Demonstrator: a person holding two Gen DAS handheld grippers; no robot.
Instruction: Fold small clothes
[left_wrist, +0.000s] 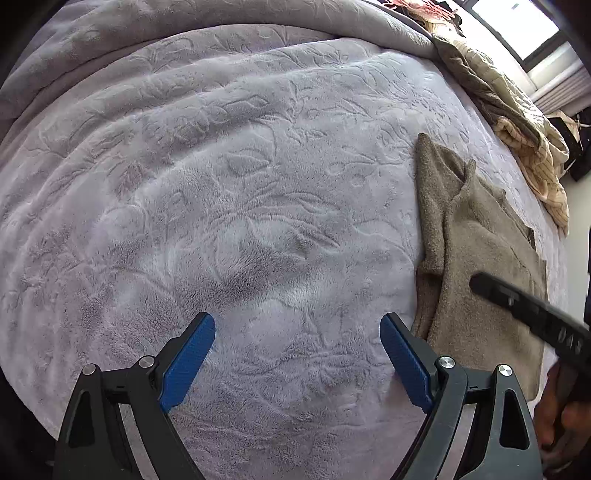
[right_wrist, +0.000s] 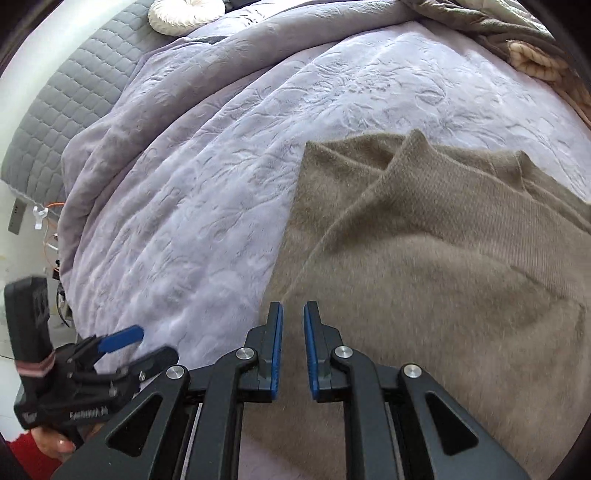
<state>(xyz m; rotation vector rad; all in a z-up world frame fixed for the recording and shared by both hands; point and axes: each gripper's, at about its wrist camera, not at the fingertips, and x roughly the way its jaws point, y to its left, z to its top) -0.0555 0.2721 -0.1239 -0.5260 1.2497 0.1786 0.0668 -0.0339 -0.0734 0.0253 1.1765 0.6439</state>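
Left gripper (left_wrist: 297, 363) agape; right gripper (right_wrist: 293, 350) near-closed — over sweater (right_wrist: 443, 277)

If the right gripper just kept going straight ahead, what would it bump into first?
Most likely the brown sweater: the right gripper points right over it, jaws nearly closed with nothing between them. How far above it the gripper is stays unclear.

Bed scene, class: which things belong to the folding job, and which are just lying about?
Job:
brown sweater
left gripper
right gripper

Lying about:
lilac blanket
round white cushion
heap of beige bedding
grey quilted mattress
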